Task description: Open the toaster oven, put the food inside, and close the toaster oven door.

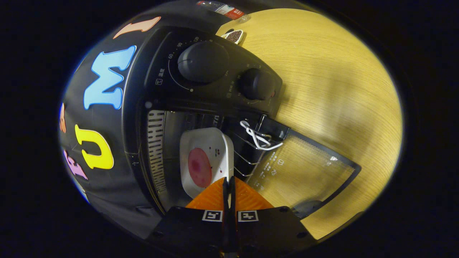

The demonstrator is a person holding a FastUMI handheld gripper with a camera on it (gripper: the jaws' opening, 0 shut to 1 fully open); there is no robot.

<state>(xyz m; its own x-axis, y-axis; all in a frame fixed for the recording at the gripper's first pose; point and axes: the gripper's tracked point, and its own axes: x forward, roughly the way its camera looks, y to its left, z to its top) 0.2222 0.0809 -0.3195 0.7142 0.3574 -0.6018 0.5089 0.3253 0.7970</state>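
Note:
The black toaster oven (143, 93) lies turned on its side in the gripper view, with its glass door (304, 168) swung fully open over the wooden table (322, 71). A white square plate (211, 143) carrying a round pink slice of food (199, 167) sits inside the oven cavity on the wire rack (247, 154). My gripper (228, 181) is shut on the plate's near rim, with its fingers pressed almost together. The fingers hide the plate's closest edge.
Two dark knobs, a large one (202, 61) and a smaller one (256, 84), sit on the oven's control panel. A white cord (258, 138) loops at the rack's front near the door hinge. A small dish (233, 36) and a bottle (226, 9) stand beyond the oven.

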